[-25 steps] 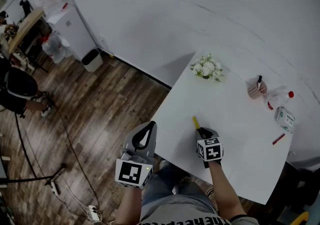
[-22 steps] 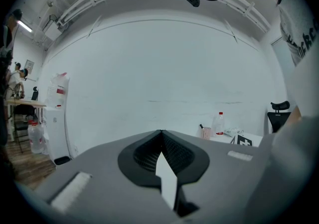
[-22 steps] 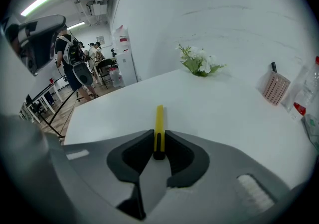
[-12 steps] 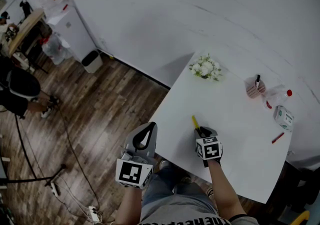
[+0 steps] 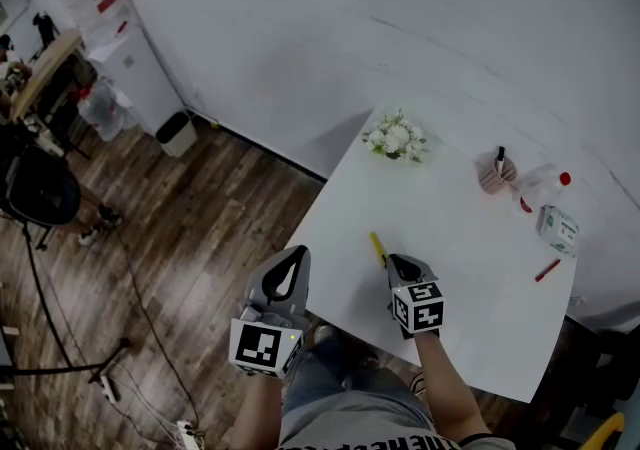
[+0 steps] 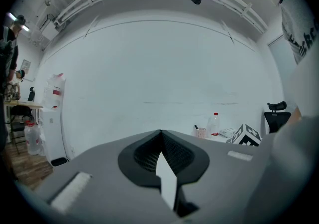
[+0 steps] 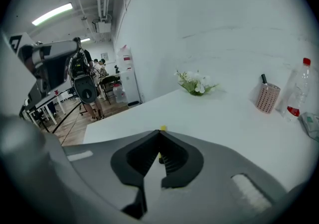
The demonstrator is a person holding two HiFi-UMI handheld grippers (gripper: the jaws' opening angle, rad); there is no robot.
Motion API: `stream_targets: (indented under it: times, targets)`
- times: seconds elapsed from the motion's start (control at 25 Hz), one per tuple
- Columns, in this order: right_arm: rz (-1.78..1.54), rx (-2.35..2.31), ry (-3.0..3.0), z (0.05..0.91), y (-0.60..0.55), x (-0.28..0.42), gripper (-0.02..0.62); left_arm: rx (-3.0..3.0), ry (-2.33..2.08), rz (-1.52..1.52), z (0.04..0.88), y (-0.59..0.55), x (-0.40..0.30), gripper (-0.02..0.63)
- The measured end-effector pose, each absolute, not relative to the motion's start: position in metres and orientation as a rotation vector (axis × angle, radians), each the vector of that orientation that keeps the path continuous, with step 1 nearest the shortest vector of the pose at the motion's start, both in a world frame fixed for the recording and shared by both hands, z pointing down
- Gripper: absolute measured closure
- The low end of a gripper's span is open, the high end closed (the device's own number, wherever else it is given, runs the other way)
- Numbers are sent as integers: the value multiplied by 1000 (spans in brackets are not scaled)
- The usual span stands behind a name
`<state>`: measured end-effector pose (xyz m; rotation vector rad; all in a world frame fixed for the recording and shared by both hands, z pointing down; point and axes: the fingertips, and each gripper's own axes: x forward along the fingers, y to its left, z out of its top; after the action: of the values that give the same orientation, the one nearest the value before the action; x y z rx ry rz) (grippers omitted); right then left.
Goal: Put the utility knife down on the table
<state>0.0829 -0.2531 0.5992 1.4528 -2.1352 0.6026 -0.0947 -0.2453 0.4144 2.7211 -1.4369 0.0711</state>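
1. Two pairs of tongs are in your hands, and only your right tongs (image 5: pixel 397 263) (image 7: pixel 160 136) carry anything: their jaws are closed on the utility knife (image 5: pixel 378 247) (image 7: pixel 162 129).
2. You see the knife as a slim yellow bar. In the head view, a short length of it sticks out past the jaw tips, pointing away from you and a little to the left.
3. In the right gripper view, only its yellow end peeks above the closed tips, with another sliver of yellow in the gap between the jaws.
4. You hold the knife over the near-left part of the white table (image 5: pixel 470 278); you cannot tell whether it touches the top.
5. Your left tongs (image 5: pixel 297 253) (image 6: pixel 161 134) have their jaws pressed together with nothing between them. They hang beside the table's near-left edge, over the wooden floor (image 5: pixel 180 238).
6. At the table's far side, well apart from the knife, stand flowers (image 5: pixel 395 138), a pink cup (image 5: pixel 495 176) and a bottle (image 5: pixel 540 188).
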Motion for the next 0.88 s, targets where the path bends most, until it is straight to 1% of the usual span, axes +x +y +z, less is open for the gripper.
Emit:
stream_targets:
  times: [0.36, 0.88]
  targets:
    - [561, 1550, -2303, 547, -238, 90, 594, 2757, -1406, 71, 407, -237, -74, 592]
    - [471, 1656, -2405, 496, -213, 112, 594, 2792, -1364, 48, 401, -220, -49, 594]
